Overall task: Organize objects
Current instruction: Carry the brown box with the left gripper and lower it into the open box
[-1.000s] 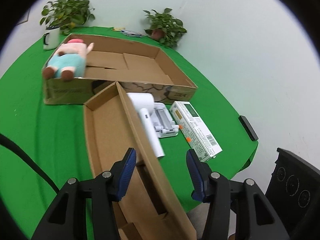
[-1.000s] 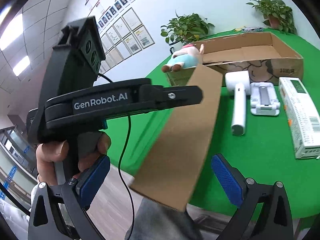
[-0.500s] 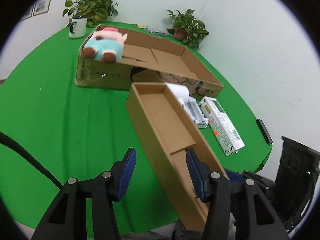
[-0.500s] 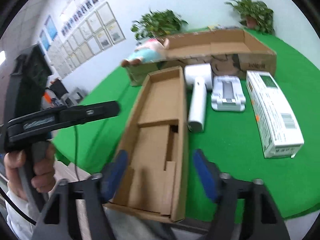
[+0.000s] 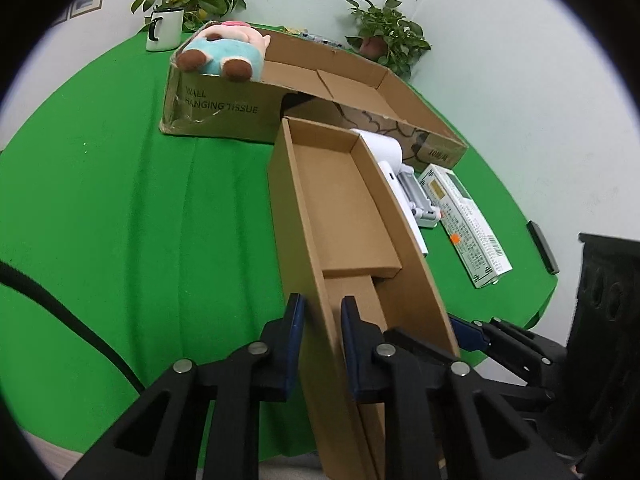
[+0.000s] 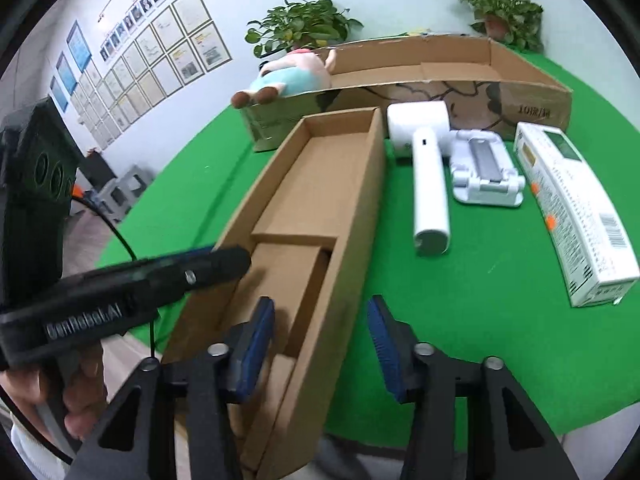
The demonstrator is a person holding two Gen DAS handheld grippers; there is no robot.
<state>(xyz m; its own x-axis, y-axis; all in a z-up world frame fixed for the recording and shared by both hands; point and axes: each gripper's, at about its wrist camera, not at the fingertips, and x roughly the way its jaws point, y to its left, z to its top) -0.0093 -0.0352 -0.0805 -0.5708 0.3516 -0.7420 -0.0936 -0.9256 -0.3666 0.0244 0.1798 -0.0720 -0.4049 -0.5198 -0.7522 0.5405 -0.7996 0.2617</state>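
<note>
A long narrow cardboard tray [image 5: 344, 216] with an inner divider lies lengthwise on the green table, its near end over the table edge. My left gripper [image 5: 320, 344] is shut on the tray's left wall. My right gripper [image 6: 320, 344] is open and straddles the tray's right wall [image 6: 352, 264]; its blue pads stand apart from the cardboard. A white handheld device [image 6: 428, 184], a white stand [image 6: 484, 172] and a white printed box [image 6: 572, 208] lie to the tray's right.
A large open carton [image 5: 332, 84] stands behind, with a plush toy [image 5: 224, 52] on its left corner. A mug [image 5: 164, 32] and two potted plants [image 5: 388, 40] stand at the back. A black phone [image 5: 542, 246] lies by the right table edge.
The tray has come down from tilted in the air to flat on the table. My left gripper has closed on its left wall. My right gripper has moved over its right wall.
</note>
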